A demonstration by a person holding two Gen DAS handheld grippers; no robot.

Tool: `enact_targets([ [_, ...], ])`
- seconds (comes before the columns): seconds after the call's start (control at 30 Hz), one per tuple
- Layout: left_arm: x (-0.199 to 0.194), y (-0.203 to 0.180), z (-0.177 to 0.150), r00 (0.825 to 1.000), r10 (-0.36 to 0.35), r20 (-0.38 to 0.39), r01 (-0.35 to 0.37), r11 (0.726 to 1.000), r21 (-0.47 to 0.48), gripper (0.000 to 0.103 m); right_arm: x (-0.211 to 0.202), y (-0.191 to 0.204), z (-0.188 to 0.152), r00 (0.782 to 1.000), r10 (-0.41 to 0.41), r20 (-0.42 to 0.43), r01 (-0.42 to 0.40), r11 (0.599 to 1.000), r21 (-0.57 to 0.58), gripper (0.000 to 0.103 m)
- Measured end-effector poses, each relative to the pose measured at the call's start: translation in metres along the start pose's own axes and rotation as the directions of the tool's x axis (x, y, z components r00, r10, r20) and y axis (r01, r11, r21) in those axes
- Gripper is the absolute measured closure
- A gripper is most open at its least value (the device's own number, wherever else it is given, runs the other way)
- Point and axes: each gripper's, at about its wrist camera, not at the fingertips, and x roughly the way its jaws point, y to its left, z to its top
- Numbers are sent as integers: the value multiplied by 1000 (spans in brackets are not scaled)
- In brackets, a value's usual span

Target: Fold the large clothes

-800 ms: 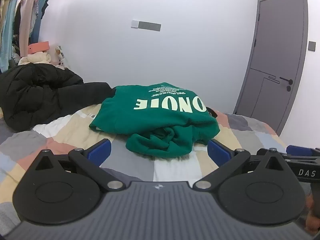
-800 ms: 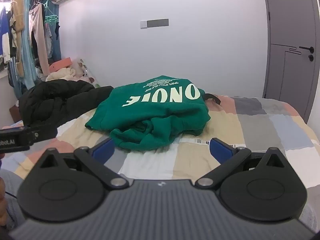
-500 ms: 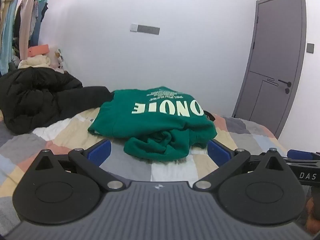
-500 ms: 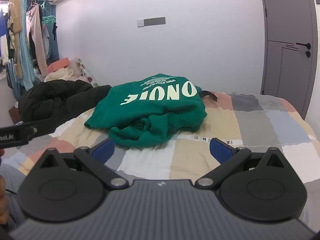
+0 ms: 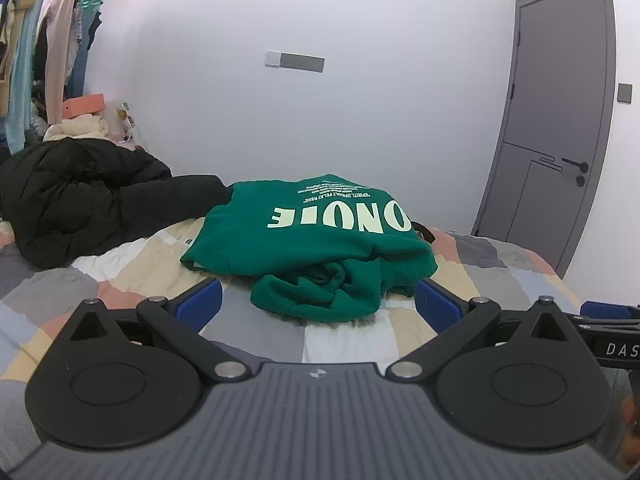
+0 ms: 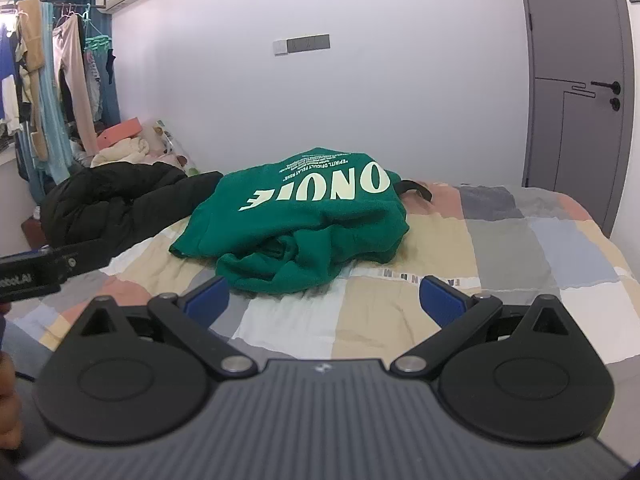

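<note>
A green sweatshirt (image 5: pixel 308 240) with pale lettering lies in a loose bundle on the patchwork bedcover (image 5: pixel 132 256); a crumpled sleeve spills toward me. The same green sweatshirt (image 6: pixel 296 220) sits mid-bed in the right wrist view. My left gripper (image 5: pixel 316 304) is open, its blue pads wide apart just short of the bundle's near edge, nothing between them. My right gripper (image 6: pixel 324 300) is open too, hovering over the bedcover (image 6: pixel 440 320) a little in front and right of the bundle. The left tool's side (image 6: pixel 36 270) shows at the left edge of the right wrist view.
A black puffer jacket (image 5: pixel 80 196) is heaped on the bed's left, beside the sweatshirt. Hanging clothes (image 6: pixel 48 92) fill the left corner. A grey door (image 5: pixel 560 140) stands at the right behind the bed. A black strap (image 6: pixel 416 192) lies behind the sweatshirt.
Both grippers have lifted and tilted slightly, so the sweatshirt sits a bit lower in both views. Both stay open and the clothes have not moved.
</note>
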Motion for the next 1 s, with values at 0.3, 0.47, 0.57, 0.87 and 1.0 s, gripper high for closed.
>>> enact_targets([
  [0.3, 2, 3, -1, 1000, 13, -2, -13, 1000, -7, 0, 8, -4, -3, 1000, 10, -6, -10, 1000, -3, 0],
  [0.47, 0, -1, -1, 1000, 13, 7, -13, 1000, 13, 0, 6, -5, -4, 999, 30, -11, -31, 999, -18, 0],
  [0.57, -1, -2, -2, 1000, 9, 12, -10, 1000, 14, 0, 2, -7, -4, 1000, 19, -2, -19, 1000, -22, 0],
  [0.87, -3, -3, -2, 1000, 3, 13, -3, 1000, 12, 0, -3, -6, -7, 1000, 7, -19, -7, 1000, -5, 0],
  [1.0, -5, -1, 0, 1000, 4, 11, -4, 1000, 7, 0, -3, -4, -6, 1000, 12, -19, -12, 1000, -6, 0],
])
